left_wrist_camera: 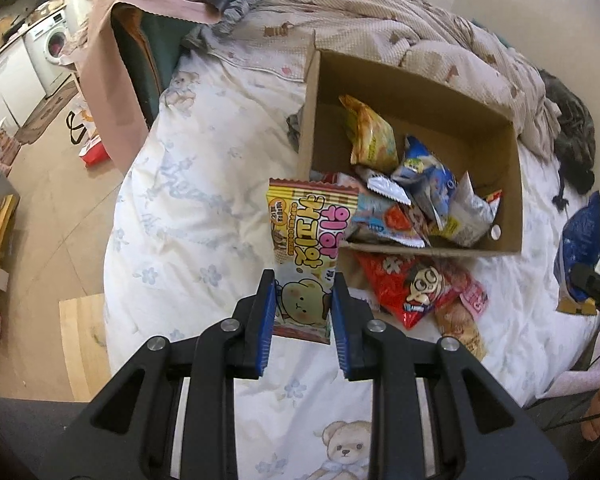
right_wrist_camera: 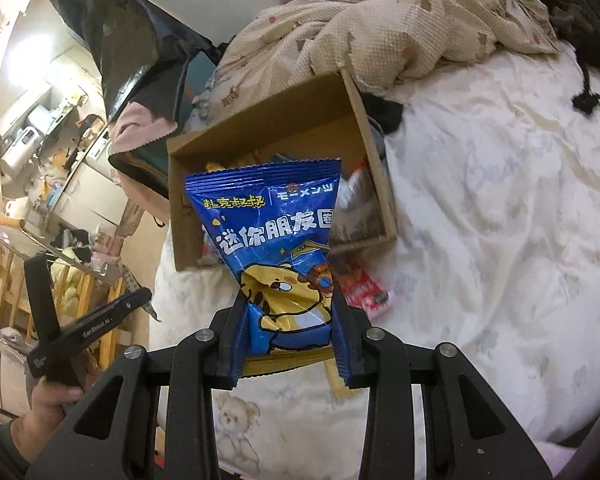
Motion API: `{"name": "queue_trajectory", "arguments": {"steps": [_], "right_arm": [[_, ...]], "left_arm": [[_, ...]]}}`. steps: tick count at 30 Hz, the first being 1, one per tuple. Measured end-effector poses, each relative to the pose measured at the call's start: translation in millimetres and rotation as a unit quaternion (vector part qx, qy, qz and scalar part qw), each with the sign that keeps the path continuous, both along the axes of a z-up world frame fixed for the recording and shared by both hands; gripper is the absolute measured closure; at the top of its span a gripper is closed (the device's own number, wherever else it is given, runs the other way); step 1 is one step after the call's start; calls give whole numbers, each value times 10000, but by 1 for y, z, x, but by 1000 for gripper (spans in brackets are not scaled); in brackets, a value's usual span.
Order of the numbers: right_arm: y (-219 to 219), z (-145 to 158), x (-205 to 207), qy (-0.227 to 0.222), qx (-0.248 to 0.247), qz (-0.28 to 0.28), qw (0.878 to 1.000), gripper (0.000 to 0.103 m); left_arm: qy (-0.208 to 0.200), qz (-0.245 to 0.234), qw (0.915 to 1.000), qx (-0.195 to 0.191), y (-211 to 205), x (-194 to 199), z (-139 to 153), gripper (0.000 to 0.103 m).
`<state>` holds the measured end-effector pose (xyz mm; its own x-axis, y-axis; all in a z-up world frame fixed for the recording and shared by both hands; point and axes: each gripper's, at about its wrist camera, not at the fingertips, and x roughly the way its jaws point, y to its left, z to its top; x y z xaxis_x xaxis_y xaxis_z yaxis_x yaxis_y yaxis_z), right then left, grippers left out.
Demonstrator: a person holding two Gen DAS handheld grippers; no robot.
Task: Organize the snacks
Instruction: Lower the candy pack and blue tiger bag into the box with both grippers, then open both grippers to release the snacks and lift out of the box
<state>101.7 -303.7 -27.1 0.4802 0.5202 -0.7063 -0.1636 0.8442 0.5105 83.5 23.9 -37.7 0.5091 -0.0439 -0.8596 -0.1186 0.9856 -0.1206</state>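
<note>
An open cardboard box (left_wrist_camera: 508, 184) stands on the bed and holds several snack packets (left_wrist_camera: 416, 184). My left gripper (left_wrist_camera: 303, 284) is shut on a yellow cookie packet (left_wrist_camera: 312, 220) with a bear on it, held up just short of the box's near left corner. My right gripper (right_wrist_camera: 290, 304) is shut on a blue snack bag (right_wrist_camera: 272, 220) with a yellow cartoon bear, lifted in front of the box (right_wrist_camera: 364, 120). That blue bag (left_wrist_camera: 580, 236) also shows at the right edge of the left wrist view. A red snack packet (left_wrist_camera: 404, 284) lies on the sheet in front of the box.
The bed carries a white floral sheet (left_wrist_camera: 188, 216) and a rumpled beige quilt (left_wrist_camera: 400, 28) behind the box. A dark furry shape (left_wrist_camera: 572, 132) lies at the bed's far right. To the left are the floor, a washing machine (left_wrist_camera: 52, 44) and wooden furniture. A hand (right_wrist_camera: 48, 396) holds the other gripper's handle.
</note>
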Motion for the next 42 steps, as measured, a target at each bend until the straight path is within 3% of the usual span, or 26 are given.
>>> {"name": "queue_trajectory", "arguments": {"steps": [9, 19, 26, 33, 38, 42], "right_arm": [[14, 6, 40, -156, -30, 73, 9998, 66], [19, -7, 93, 24, -337, -171, 9993, 66], [21, -12, 114, 107, -443, -235, 9987, 66], [23, -22, 138, 195, -507, -207, 9983, 66], [26, -30, 149, 294, -529, -109, 9981, 66], [25, -29, 150, 302, -480, -157, 9983, 66]], "left_arm": [[-28, -207, 9998, 14, -17, 30, 12, 81], [-74, -802, 9967, -37, -77, 102, 33, 81], [92, -980, 9946, 326, -113, 147, 25, 80], [222, -941, 9945, 393, -119, 174, 14, 80], [37, -1001, 9922, 741, -128, 181, 16, 80], [227, -942, 9933, 626, -127, 189, 9, 80]]}}
